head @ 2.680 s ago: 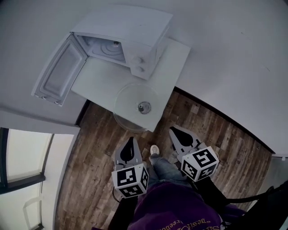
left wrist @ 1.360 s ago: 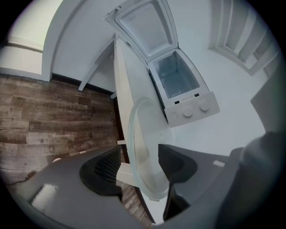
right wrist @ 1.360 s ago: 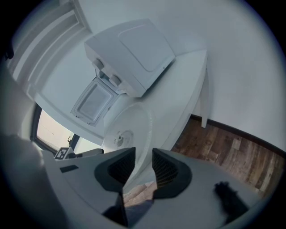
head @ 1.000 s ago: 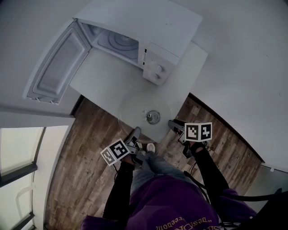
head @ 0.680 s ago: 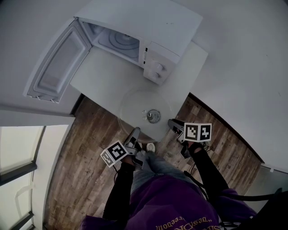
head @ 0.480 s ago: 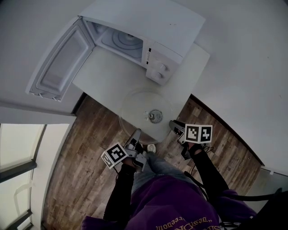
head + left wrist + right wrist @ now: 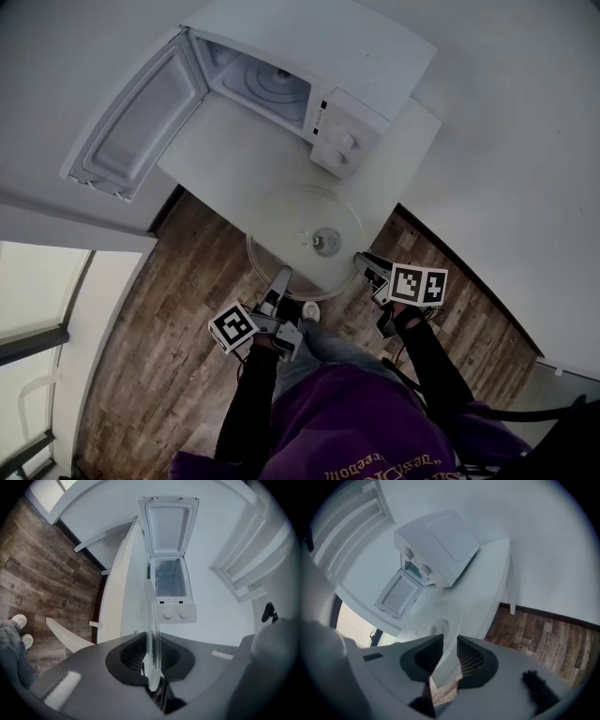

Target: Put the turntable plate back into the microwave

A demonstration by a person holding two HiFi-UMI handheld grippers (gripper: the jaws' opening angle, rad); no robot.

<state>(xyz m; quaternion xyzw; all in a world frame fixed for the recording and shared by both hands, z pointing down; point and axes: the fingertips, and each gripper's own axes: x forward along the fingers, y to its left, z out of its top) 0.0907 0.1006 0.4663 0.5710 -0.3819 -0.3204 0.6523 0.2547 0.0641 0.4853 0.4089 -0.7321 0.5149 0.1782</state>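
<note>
Turntable plate [image 7: 286, 220]: lying on the table [image 7: 220, 150] in front of the microwave [image 7: 323, 52], near rim overhanging; not yet inside.
Left gripper [image 7: 281, 276]: jaws have just been closing, now pinching the plate's near rim.
Right gripper [image 7: 364, 263]: jaws apart, just opening slightly; the rim seems to lie between them, untouched.
Microwave door [image 7: 131, 122]: wide open.
Remaining: lift, carry, seat the plate in the cavity.
</note>
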